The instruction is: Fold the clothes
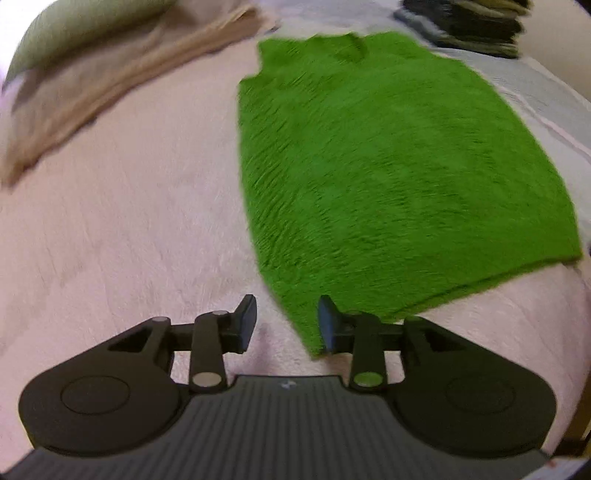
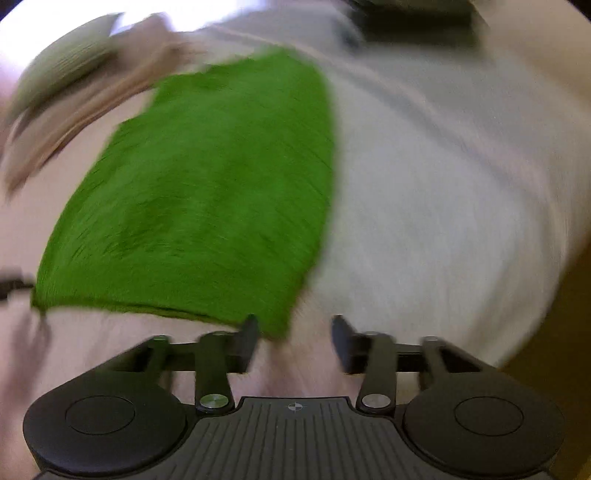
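Note:
A fuzzy green garment point(image 1: 388, 158) lies flat on the pale pink bed cover point(image 1: 122, 236), its neck end far from me and its hem near. My left gripper point(image 1: 287, 321) is open, its jaws straddling the garment's near left corner just above the cover. In the right wrist view the same green garment point(image 2: 207, 192) is blurred. My right gripper point(image 2: 294, 339) is open at the near right corner of the hem, with the left finger point(image 2: 249, 332) at the cloth's edge. Nothing is held in either gripper.
A beige cloth point(image 1: 110, 77) and a pale green pillow point(image 1: 81, 26) lie at the far left. A stack of dark folded clothes point(image 1: 476, 26) sits at the far right. A strip of light grey cover point(image 2: 443, 184) runs right of the garment, where the bed edge drops off.

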Motion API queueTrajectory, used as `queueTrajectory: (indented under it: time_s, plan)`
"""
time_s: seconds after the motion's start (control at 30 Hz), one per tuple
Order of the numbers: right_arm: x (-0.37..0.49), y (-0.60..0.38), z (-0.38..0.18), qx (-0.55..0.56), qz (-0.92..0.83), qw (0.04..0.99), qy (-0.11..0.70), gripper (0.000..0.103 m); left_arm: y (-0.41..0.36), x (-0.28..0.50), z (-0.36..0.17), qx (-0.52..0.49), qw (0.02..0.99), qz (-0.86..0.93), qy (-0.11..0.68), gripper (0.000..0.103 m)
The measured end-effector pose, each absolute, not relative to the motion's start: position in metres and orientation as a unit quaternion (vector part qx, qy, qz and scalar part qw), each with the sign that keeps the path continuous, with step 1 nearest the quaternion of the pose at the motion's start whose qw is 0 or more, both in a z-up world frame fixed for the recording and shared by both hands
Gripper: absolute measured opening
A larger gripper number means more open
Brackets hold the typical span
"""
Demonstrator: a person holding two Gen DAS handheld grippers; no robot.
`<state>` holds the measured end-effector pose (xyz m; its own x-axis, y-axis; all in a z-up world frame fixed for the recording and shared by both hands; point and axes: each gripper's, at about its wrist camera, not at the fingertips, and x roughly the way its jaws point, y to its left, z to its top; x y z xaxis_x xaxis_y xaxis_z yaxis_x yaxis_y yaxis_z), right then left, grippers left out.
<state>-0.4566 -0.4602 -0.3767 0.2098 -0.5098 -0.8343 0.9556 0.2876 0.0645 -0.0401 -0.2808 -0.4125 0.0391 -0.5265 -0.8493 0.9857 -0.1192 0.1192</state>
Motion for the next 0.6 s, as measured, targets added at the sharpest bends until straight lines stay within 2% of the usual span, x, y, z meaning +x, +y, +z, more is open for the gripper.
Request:
queueTrajectory:
  time_s: [0.1, 0.2, 0.37, 0.43, 0.5, 0.53, 0.6]
  plan:
    - [-0.419, -0.448, -0.389, 0.218, -0.469, 0.743, 0.424, 0.050, -0.277, -0.061, -0.414, 0.419, 0.564, -0.669, 0.241, 0.037]
    - [-0.383, -0.440, -0.413, 0.112, -0.430, 0.744, 0.499, 0.050, -0.274, -0.082, -0.439, 0.486, 0.513, -0.687, 0.168, 0.037]
    - [-0.376, -0.427, -0.431, 0.023, -0.438, 0.734, 0.519, 0.050, -0.257, -0.095, -0.465, 0.542, 0.459, -0.701, 0.065, 0.039]
    - [-0.375, -0.428, -0.434, 0.010, -0.438, 0.733, 0.521, 0.050, -0.258, -0.092, -0.468, 0.539, 0.455, -0.706, 0.060, 0.039]
    - [-0.369, -0.423, -0.432, -0.014, -0.427, 0.726, 0.539, 0.041, -0.259, -0.090, -0.466, 0.529, 0.457, -0.711, 0.067, 0.039]
    - [-0.368, -0.419, -0.433, -0.030, -0.416, 0.725, 0.548, 0.030, -0.259, -0.088, -0.465, 0.524, 0.459, -0.714, 0.068, 0.038]
    - [-0.361, -0.420, -0.441, -0.052, -0.410, 0.720, 0.558, 0.029, -0.261, -0.089, -0.458, 0.515, 0.462, -0.719, 0.068, 0.038]
